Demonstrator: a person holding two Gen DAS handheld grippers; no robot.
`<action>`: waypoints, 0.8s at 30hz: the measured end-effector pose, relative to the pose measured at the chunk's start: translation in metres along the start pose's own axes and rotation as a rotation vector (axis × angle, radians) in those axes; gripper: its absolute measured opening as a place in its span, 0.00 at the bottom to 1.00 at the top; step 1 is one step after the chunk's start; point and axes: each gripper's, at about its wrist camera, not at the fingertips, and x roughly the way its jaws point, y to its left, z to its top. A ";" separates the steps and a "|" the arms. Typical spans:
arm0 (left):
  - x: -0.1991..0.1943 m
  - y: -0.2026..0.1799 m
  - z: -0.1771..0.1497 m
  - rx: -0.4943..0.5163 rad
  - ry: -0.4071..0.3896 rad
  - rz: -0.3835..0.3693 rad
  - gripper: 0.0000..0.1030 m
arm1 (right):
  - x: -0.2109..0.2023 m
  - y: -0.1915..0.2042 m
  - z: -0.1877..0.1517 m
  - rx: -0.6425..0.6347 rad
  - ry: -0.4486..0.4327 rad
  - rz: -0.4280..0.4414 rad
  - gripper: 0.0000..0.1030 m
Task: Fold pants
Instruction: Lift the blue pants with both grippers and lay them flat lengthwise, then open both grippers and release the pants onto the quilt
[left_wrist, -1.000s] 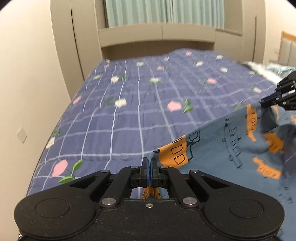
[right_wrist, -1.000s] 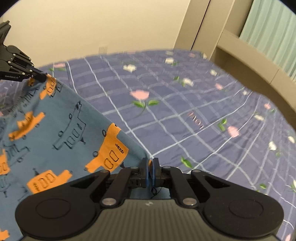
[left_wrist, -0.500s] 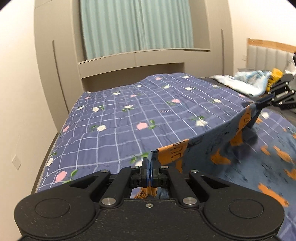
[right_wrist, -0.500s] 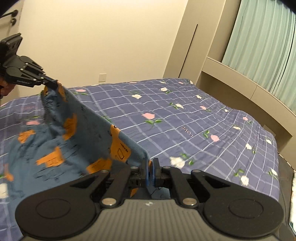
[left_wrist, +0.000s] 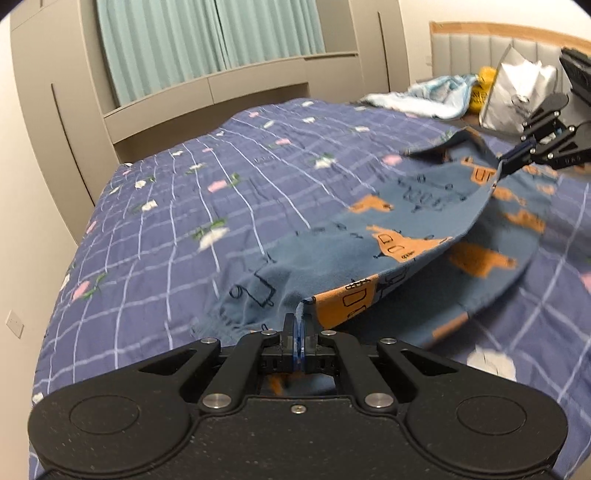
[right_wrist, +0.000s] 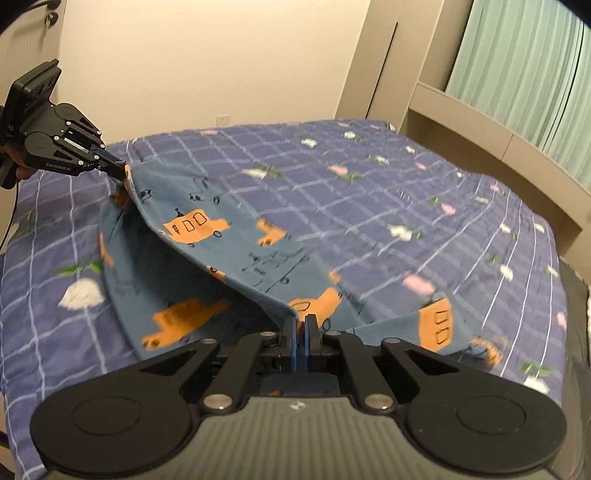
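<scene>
Left wrist: both tongs (left_wrist: 298, 325) seemingly pinch raised pants (left_wrist: 413, 206).

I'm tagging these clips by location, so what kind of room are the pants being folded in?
Most likely a bedroom. The pants lie on a bed spread with a flowered checked quilt, a padded headboard stands at its far end, and long green curtains hang over a built-in ledge.

Even, warm indoor light; fisheye bends the edges, corners vignette dark, motion blur smears the bedspread (left_wrist: 229, 206).
</scene>
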 end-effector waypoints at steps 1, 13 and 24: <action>-0.001 -0.002 -0.004 0.004 0.003 -0.002 0.00 | -0.001 0.004 -0.003 -0.002 0.002 -0.001 0.04; -0.004 -0.012 -0.018 0.039 0.042 -0.016 0.00 | -0.023 0.032 -0.029 0.004 0.015 0.008 0.04; -0.003 -0.023 -0.021 -0.060 0.080 -0.018 0.45 | -0.010 0.043 -0.051 -0.004 0.026 -0.009 0.20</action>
